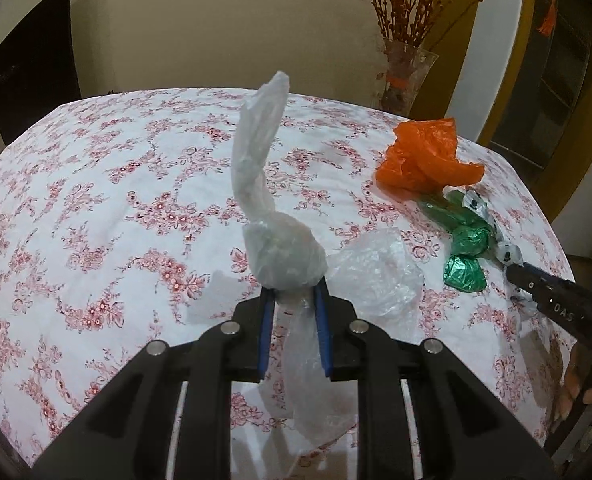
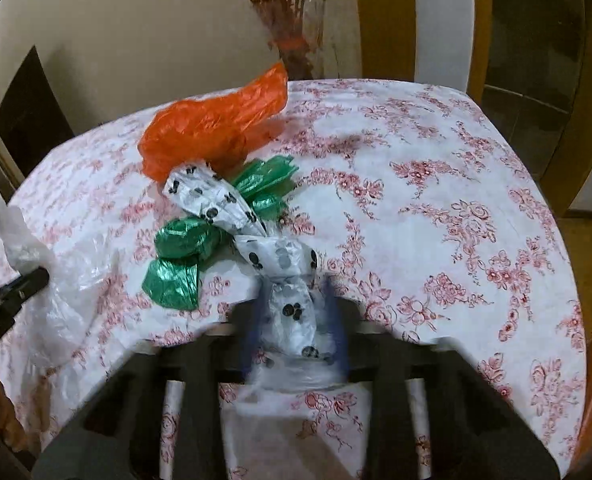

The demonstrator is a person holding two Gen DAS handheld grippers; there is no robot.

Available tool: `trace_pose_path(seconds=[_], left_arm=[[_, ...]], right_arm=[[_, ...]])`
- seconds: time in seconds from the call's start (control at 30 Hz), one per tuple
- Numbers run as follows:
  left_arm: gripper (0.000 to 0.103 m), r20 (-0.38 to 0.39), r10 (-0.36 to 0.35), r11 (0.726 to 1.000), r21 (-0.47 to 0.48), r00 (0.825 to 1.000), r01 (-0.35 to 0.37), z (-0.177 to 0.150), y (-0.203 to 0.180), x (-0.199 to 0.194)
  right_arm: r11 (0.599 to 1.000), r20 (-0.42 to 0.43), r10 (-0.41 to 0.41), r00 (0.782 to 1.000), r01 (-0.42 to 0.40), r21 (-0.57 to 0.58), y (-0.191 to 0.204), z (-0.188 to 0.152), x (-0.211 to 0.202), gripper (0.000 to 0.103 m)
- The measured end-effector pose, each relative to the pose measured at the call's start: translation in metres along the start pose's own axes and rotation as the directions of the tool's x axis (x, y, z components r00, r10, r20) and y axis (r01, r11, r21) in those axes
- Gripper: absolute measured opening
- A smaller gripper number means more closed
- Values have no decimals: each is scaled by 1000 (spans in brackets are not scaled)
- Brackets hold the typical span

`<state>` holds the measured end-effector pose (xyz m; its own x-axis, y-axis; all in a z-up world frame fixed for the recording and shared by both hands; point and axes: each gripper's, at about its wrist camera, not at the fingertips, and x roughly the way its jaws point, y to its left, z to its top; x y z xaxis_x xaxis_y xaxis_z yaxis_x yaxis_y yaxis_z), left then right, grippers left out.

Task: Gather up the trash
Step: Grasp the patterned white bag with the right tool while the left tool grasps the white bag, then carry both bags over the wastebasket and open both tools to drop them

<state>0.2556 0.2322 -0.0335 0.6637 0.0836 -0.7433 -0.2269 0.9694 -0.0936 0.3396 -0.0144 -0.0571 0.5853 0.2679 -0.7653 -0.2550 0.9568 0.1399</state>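
Left gripper (image 1: 294, 300) jaws pinching translucent bag (image 1: 270, 216), right gripper (image 2: 296, 312) jaws clamping spotted bag (image 2: 284, 264), lifting both off worktop (image 1: 96, 184) for collecting

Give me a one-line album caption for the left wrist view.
Left gripper pinches a white plastic bag above the floral tablecloth; orange bag and green wrapper wait nearby.

Right tongs (image 2: 296, 320) clamped on spotted white bag (image 2: 256, 240); green bag (image 2: 184, 256), orange bag (image 2: 212, 128) behind.
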Motion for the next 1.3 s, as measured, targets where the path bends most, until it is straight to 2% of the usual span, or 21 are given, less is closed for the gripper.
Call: trace_pose_path(seconds=[0.13,0.3,0.63,0.93,1.3], left_arm=[[20,1,-23,1000,7,1000,23,-1,-11,-4],[20,13,-54,998,41,998,54,-4,-33,-16],[20,31,-148,982,126,988,143,-8,-92,-47],[20,-1,-253,948,201,968,248,-17,-159,-61],[20,-67,-357,888,284,932,361,-34,-237,-64]], right_arm=[[1000,27,-26,999,26,2,-9,-8,-15,4],[996,84,-53,995,46,76,-43,-18,-51,4],[983,197,-132,971,103,154,-92,-37,-122,4],[970,241,-177,954,128,209,-121,-59,-159,4],[942,272,-249,929,167,292,-160,-82,-192,4]])
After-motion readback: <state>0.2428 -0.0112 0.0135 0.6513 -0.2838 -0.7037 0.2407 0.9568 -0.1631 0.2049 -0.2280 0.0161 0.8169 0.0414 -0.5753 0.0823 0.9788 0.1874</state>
